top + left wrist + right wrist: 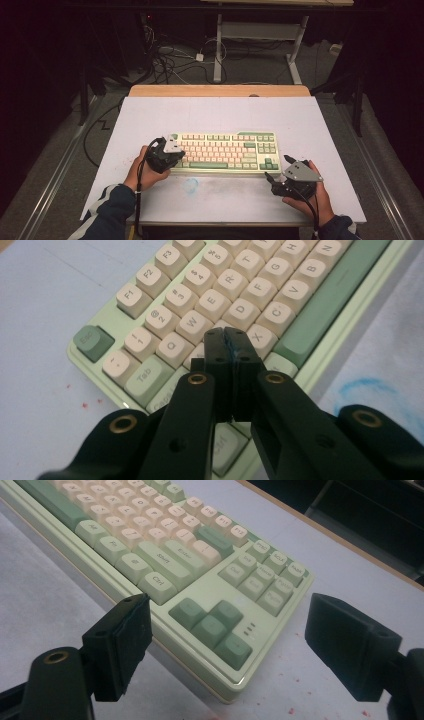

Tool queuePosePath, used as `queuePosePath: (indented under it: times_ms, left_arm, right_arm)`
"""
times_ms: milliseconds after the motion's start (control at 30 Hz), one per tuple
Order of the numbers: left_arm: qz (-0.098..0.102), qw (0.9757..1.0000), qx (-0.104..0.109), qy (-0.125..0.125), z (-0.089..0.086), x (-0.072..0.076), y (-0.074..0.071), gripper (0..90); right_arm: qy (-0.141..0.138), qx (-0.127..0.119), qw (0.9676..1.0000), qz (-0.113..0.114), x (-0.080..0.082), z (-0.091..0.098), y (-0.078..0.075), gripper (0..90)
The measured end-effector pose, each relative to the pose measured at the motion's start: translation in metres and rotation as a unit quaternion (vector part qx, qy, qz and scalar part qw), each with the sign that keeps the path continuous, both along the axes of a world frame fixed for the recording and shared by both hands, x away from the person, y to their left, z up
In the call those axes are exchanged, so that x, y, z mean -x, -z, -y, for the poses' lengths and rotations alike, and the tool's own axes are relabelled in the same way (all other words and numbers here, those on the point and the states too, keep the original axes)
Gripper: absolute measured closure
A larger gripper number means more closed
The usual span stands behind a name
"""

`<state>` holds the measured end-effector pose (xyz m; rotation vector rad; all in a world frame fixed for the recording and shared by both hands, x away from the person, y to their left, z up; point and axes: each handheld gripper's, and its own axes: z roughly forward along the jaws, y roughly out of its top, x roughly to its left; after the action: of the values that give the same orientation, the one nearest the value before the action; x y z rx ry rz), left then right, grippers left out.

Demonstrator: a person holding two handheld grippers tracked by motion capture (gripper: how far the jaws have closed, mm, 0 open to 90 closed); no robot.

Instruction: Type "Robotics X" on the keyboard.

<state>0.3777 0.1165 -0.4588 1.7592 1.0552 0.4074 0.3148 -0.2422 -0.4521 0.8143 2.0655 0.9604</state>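
Note:
A pale green keyboard (225, 150) with cream and green keys lies across the middle of the white table top (215, 115). My left gripper (176, 157) hovers over its left end. In the left gripper view the jaws are shut on each other with nothing between them, the gripper (223, 333) poised just above the keys beside the X key, and the keyboard (165, 305) stretches behind. My right gripper (277, 167) sits at the front right corner. In the right gripper view it (230, 630) stands wide open, one jaw on either side of the keyboard's (200, 565) arrow-key corner.
A blue smudge (190, 185) marks the table in front of the spacebar, and small red specks (300, 711) dot the surface near the right corner. The wooden far edge (220, 90) ends the table. Beyond it, cables (165, 57) and another desk's legs (218, 50) stand on the floor.

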Motion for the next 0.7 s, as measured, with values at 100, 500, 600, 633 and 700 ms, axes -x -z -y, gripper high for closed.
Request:
queuePosePath:
  times_ms: [100,500,600,633,700]
  left_arm:
    - [0.000,1.0000,-0.002,0.000,0.005,-0.005,0.000,85.8]
    - [-0.011,0.9998,-0.017,0.000,0.020,-0.017,0.008,86.8]
    - [-0.010,0.9998,-0.016,0.000,0.019,-0.016,0.007,86.6]
    - [-0.006,0.9999,-0.015,0.000,0.018,-0.015,0.006,86.0]
    - [0.000,1.0000,-0.008,-0.001,0.017,-0.015,0.003,85.6]
  right_arm:
    - [0.000,0.001,1.0000,-0.002,0.000,0.000,0.001,20.2]
    - [-0.003,0.010,0.9999,-0.006,-0.001,-0.001,0.002,20.9]
    - [-0.005,0.013,0.9999,-0.007,0.000,-0.002,0.003,20.9]
    - [-0.005,0.013,0.9999,-0.007,0.000,-0.002,0.003,20.9]
    - [-0.004,0.012,0.9999,-0.006,0.000,-0.001,0.002,21.0]
